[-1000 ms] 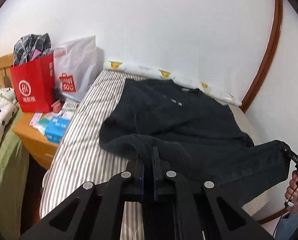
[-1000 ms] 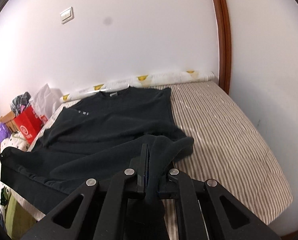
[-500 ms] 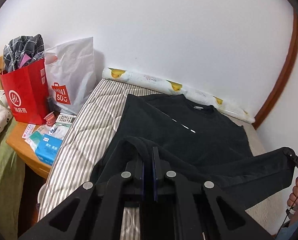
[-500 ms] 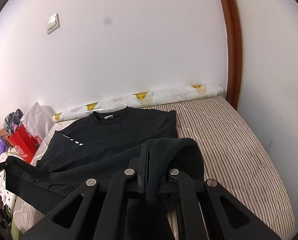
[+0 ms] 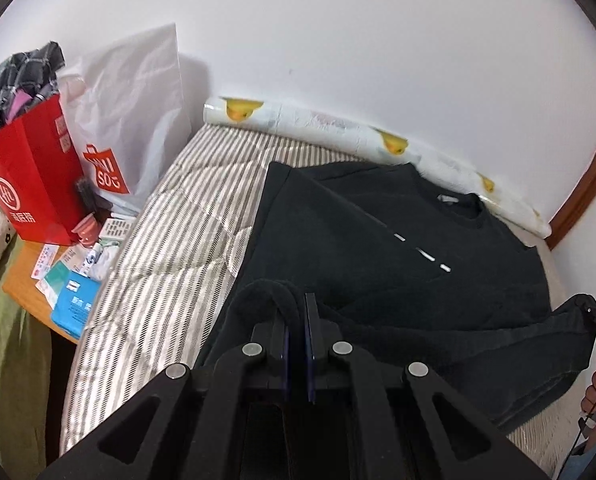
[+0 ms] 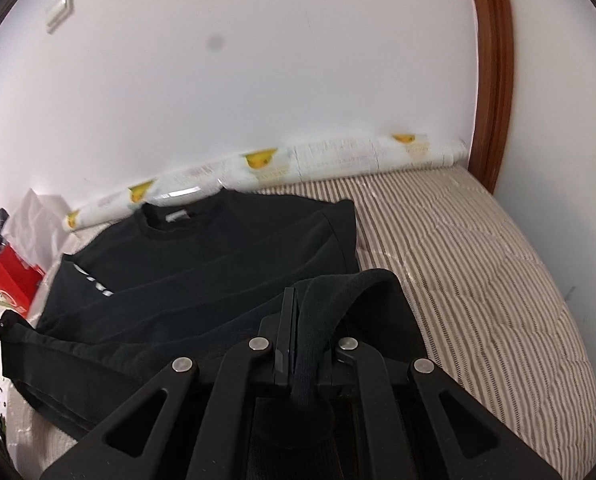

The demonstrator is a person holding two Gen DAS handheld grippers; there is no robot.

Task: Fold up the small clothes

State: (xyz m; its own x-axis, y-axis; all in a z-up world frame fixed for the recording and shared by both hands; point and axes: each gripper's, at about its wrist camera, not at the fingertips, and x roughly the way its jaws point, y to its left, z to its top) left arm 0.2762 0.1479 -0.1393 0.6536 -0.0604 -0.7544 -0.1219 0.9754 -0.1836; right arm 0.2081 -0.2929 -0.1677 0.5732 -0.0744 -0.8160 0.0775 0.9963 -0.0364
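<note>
- A black sweatshirt [image 5: 377,248] lies on the striped mattress [image 5: 186,216] of the bed, collar toward the wall and the rolled duck-print sheet [image 5: 337,128] at the upper middle of the left wrist view.
- Its upper body and collar lie fairly flat. The sleeves appear already tucked across the body, though the dark cloth makes that hard to confirm.
- The left gripper [image 5: 296,316] sits at the lower centre of its own view, its fingers closed on a bunched corner of the bottom hem.
- The right gripper [image 6: 294,312], at the lower centre of its own view, has its fingers clamped on the other hem corner, with cloth draped over one finger.
- Between the two grips the hem hangs raised off the mattress, stretched across the lower part of both views.
- Judged from this, the bottom-to-top fold is in hand but not finished: the hem has not yet been laid on the upper body.
- Left to do: bring the hem up toward the collar, set it down, release, and smooth or fold once more.
- A red bag [image 5: 30,176] and a white bag [image 5: 134,120] stand at the left, beside the bed, not involved.
</note>
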